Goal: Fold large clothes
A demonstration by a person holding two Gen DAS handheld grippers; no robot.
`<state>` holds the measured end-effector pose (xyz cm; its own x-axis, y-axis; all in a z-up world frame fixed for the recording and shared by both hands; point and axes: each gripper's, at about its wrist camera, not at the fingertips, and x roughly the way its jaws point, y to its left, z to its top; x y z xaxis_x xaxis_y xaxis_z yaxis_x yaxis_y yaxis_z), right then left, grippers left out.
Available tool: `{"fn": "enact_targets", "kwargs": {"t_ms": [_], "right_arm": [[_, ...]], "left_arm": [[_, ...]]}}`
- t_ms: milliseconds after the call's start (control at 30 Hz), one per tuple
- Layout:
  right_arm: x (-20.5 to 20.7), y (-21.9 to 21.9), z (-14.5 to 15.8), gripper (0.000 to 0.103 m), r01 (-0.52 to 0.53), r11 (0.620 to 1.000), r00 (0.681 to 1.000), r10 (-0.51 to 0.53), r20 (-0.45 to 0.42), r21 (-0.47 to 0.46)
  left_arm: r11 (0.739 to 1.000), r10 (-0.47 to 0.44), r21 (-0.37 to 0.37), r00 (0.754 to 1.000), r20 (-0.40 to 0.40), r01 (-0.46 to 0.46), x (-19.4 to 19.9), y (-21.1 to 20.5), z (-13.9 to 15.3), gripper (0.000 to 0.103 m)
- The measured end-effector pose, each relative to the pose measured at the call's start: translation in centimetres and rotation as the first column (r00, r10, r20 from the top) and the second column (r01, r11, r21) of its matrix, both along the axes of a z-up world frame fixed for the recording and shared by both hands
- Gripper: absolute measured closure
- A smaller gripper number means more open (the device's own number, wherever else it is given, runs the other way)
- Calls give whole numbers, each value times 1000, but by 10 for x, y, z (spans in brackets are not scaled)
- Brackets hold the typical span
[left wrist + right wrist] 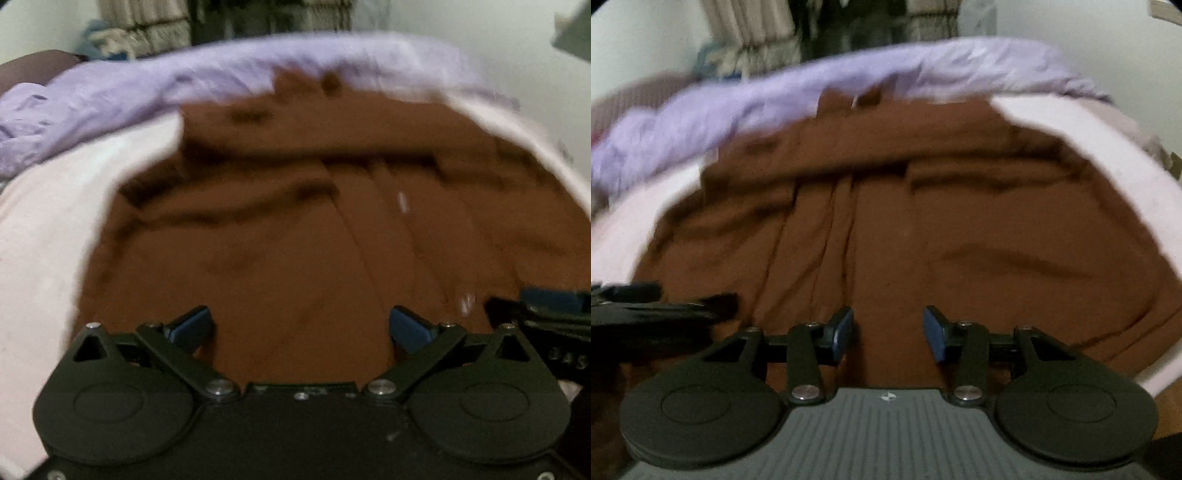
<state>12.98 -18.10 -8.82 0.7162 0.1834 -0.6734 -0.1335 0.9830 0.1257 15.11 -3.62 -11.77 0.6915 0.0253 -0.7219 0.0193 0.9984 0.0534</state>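
Observation:
A large brown garment [295, 229] lies spread and creased over a pale pink bed sheet [48, 229]; the right wrist view shows the same garment [905, 229] with long folds running toward me. My left gripper [301, 326] hovers over its near part, jaws wide apart, nothing between the blue pads. My right gripper [888, 332] hangs over the near edge too, jaws partly apart, with only cloth below them. Each gripper shows at the other view's edge: the right gripper [546, 321] and the left gripper [661, 306]. Both views are motion-blurred.
A crumpled lilac cloth [221, 81] lies along the far side of the bed, also in the right view as lilac cloth [831, 85]. Behind it stand a curtain [147, 29] and pale walls. Pink sheet [1108, 147] rims the garment on both sides.

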Motion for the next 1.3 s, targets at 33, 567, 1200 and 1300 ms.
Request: {"fn": "enact_targets", "kwargs": {"t_ms": [33,567,1200,1300], "right_arm": [[-1,3,-5,51,6,1000,1000,-6,-4,-17],[-5,-80,-6,84,-72,974,997,79,-25,215],[-11,-124,-5,46,228,972,973,-224,60,-61],[-15,-135,6,39,303,944,951,-289,110,-132]], "left_arm": [[999,6,32,1000,-12,-5,1,-6,-12,0],[998,48,-45,999,-6,-48,-24,37,0,0],[981,187,58,982,-32,-185,-30,80,11,0],[974,219,69,976,-16,-218,-32,97,19,0]]}}
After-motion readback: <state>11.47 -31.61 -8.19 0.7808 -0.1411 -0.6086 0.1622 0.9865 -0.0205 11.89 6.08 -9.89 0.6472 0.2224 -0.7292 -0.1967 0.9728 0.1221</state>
